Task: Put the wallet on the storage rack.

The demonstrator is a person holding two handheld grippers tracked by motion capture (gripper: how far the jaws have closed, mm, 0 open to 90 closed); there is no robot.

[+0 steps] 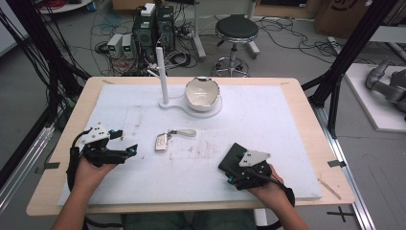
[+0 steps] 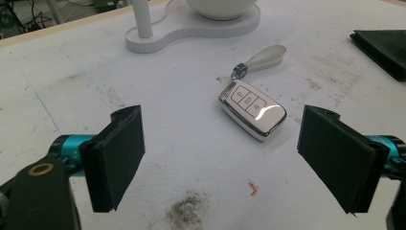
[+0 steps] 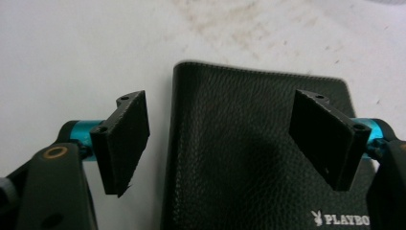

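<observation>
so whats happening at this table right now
A person sits at the table with a gripper in each hand, both open and holding nothing. The left gripper faces a car key fob lying flat near the middle. The right gripper hangs over a black wallet. A white bowl rests on a white stand at the far side.

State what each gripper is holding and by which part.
Nothing is held. The left gripper is open short of the key fob; the right gripper is open over the black wallet.
</observation>
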